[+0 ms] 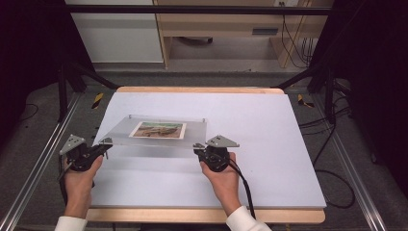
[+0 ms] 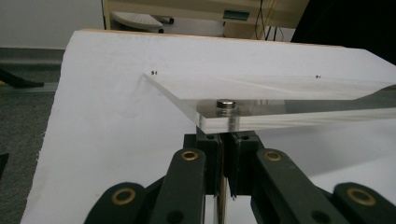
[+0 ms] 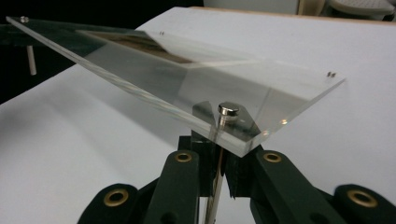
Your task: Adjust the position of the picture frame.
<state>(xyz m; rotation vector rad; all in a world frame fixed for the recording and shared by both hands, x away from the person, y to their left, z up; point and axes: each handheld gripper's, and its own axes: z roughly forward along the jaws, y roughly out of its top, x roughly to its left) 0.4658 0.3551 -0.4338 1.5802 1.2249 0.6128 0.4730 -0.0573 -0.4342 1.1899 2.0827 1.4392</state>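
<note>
A clear acrylic photo frame (image 1: 154,136) with a landscape photo (image 1: 158,129) inside hangs tilted above the white table cover, its near edge raised. A metal pin passes through each near corner. My left gripper (image 1: 104,143) is shut on the pin at the near left corner. In the left gripper view the jaws of the left gripper (image 2: 225,140) clamp the left pin (image 2: 226,104) just under the plate (image 2: 280,95). My right gripper (image 1: 198,146) is shut on the near right pin. In the right gripper view the right gripper (image 3: 219,147) pinches the right pin (image 3: 228,111) below the plate (image 3: 196,84).
A white sheet (image 1: 269,144) covers the wooden table (image 1: 202,215). Aluminium rails (image 1: 43,159) run along both sides. Cables (image 1: 332,144) lie on the floor at the right. A wooden desk (image 1: 216,29) stands beyond the far edge.
</note>
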